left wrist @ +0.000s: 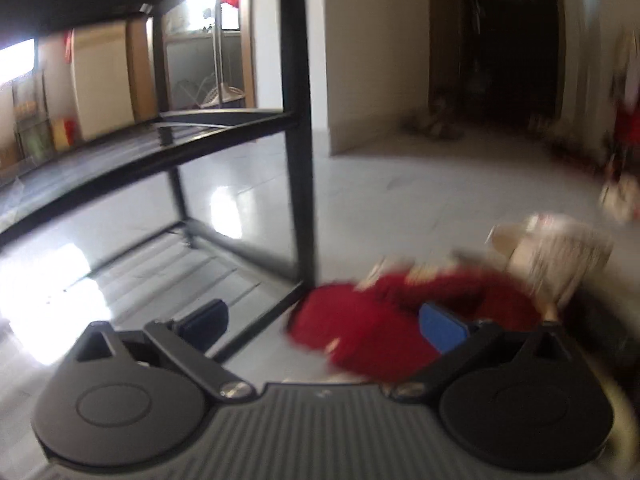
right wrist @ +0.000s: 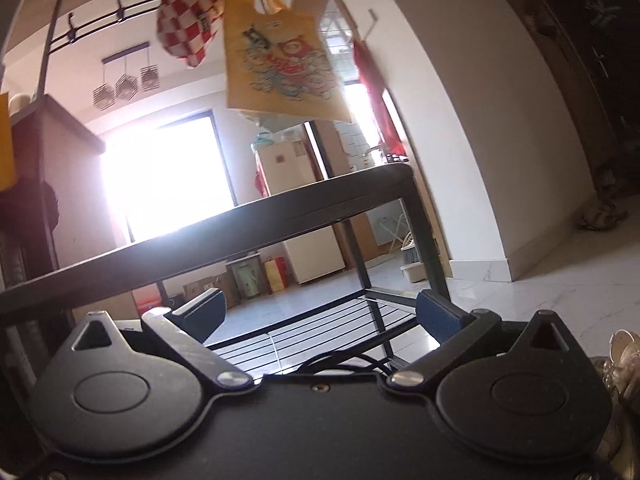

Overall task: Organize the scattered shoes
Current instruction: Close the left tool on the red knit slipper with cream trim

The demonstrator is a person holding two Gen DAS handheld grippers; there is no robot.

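Looking along the left tongs (left wrist: 324,320), spread wide and holding nothing: red slipper (left wrist: 372,328) on the floor (left wrist: 380,200), low and to the right, overlapping the right pad (touching or merely in front, blurred, cannot tell), long axis seemingly running left to right, just right of the black shoe rack (left wrist: 298,140); pale shoe (left wrist: 560,256) just beyond. Turning to the right wrist view: right tongs (right wrist: 320,312) spread, empty, aimed at the rack's wire shelf (right wrist: 320,332), no shoe between. Left hand judged nearer.
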